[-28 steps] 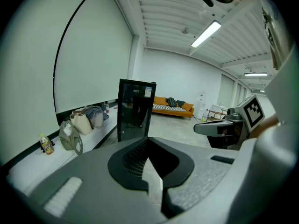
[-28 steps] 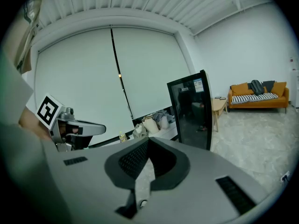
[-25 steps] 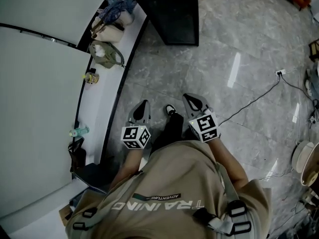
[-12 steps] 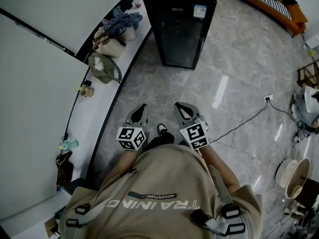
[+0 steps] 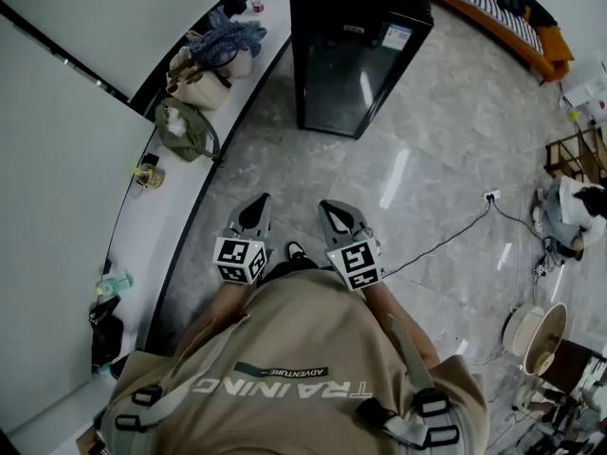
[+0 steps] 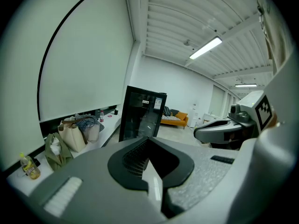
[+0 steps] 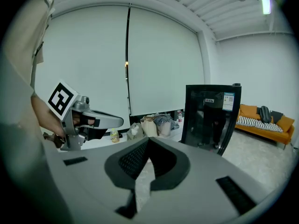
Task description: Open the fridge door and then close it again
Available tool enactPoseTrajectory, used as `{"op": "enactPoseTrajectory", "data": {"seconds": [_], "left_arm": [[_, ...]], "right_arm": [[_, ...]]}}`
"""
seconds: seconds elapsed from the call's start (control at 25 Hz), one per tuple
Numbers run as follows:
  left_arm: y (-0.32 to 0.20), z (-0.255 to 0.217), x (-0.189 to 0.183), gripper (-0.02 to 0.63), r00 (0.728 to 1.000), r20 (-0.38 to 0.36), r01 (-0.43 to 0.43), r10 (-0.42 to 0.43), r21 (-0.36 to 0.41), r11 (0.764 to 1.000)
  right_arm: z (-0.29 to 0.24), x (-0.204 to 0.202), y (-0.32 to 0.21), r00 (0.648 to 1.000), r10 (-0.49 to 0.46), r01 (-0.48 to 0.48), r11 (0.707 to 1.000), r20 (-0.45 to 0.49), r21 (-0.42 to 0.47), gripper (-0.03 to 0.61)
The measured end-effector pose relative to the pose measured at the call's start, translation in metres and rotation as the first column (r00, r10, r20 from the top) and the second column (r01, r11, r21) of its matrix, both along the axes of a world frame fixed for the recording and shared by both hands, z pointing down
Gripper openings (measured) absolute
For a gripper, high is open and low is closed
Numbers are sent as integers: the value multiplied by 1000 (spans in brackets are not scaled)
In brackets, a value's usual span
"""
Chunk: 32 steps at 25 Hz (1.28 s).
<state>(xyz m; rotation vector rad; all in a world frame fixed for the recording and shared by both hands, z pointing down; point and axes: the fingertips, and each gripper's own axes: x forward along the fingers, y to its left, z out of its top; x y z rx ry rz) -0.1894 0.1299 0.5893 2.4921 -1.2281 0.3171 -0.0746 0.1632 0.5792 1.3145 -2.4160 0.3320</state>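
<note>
Left gripper (image 5: 257,203), right gripper (image 5: 331,207): jaw tips together, nothing held. Black glass-door fridge (image 5: 356,55) well ahead, door closed.

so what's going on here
A person stands facing a black fridge, some way off from it, with a gripper in each hand. The left gripper and right gripper are both shut and empty, held low in front. The fridge door is closed and neither gripper touches it.
</note>
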Motion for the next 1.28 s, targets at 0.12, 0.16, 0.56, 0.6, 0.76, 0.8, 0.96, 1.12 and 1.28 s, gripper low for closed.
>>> {"op": "enactPoseTrajectory", "data": {"seconds": [0.12,0.16,0.56,0.6,0.76,0.8,0.96,1.12,1.28], "left_arm": [[-7,-1,-10,0,1000,-1,-16,16,17,1000],[-11,0,-13,0,1000,-4,-18,18,17,1000],[-16,9,-22,0,999,-14,-37,37,40,999],[-18,7,-22,0,999,-17,-30,31,48,998],[-28,7,-26,0,999,-36,17,-15,40,999],[-30,8,-26,0,999,-40,25,-23,37,999],[-40,8,-27,0,998,-23,53,-52,30,998],[-63,4,-23,0,998,-4,59,-59,15,998],[-90,-4,-9,0,999,20,28,-28,18,999]], "right_arm": [[-8,-16,-15,1000,-4,4,1000,0,20,-5],[-12,-21,-20,1000,-13,14,1000,-5,28,-5],[-14,-25,-26,998,-23,22,1000,-54,-7,-5],[-15,-25,-29,998,-29,29,1000,-62,-4,-5],[-19,-28,-41,994,-57,59,998,-88,16,-5],[-18,-28,-44,993,-66,68,997,-97,25,-5],[-13,-34,-62,996,-79,80,997,-46,24,-5],[-10,-38,-97,996,-93,93,995,-1,25,-5],[-18,-35,-135,994,-103,100,993,42,64,-5]]}}
